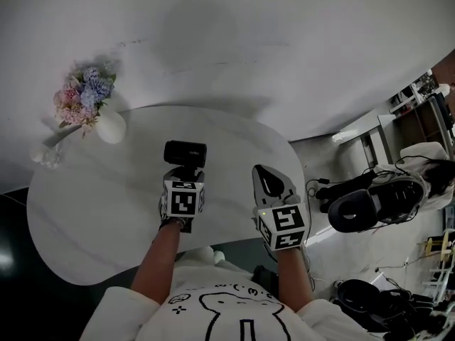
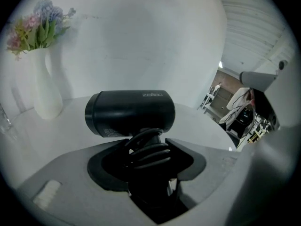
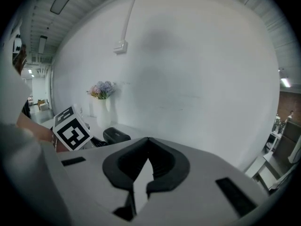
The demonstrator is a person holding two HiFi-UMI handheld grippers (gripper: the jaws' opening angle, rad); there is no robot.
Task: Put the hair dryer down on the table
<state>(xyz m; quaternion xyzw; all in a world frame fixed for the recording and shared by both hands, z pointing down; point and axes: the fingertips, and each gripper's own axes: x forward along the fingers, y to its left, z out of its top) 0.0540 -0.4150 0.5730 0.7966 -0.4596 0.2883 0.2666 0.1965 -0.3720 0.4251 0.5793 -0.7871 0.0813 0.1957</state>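
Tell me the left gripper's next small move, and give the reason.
Probably lower the left gripper: it grips the hair dryer by its cord-wrapped handle, the dryer seems not yet set on the white table, and the vase stands well off to the side.

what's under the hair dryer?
Under the hair dryer: its cord-wrapped handle, clamped in the jaws of the left gripper, white table below. Contact with table: hidden.
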